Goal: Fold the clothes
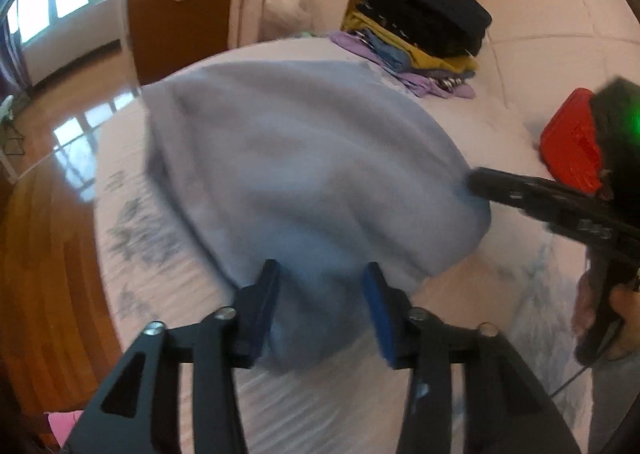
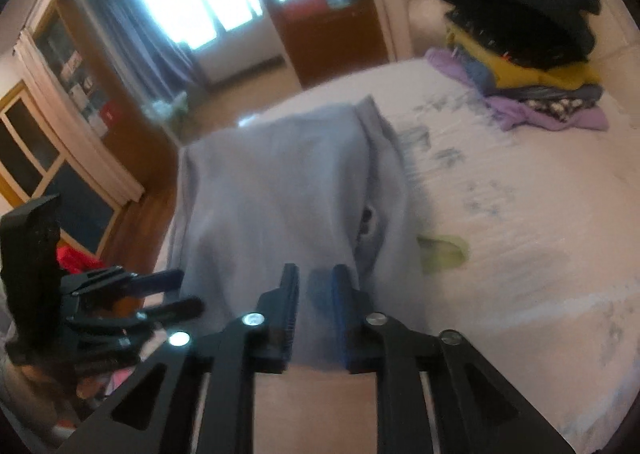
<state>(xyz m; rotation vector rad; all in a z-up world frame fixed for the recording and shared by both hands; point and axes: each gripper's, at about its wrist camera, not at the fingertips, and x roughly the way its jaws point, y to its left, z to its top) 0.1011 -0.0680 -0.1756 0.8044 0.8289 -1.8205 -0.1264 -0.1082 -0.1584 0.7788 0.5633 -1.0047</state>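
1. My left gripper point(image 1: 320, 294) had its jaws parted, with a fold of the light blue garment point(image 1: 304, 158) bunched between them; I could not tell whether they pinched it.
2. My right gripper point(image 2: 316, 302) likewise straddled the garment's near edge, grip unclear.
3. The garment lay lifted over the bed point(image 2: 520, 222), stretched between both grippers.
4. A stack of folded clothes point(image 1: 420, 18) sat well beyond, at the bed's far side.

No text, label or number is legible.
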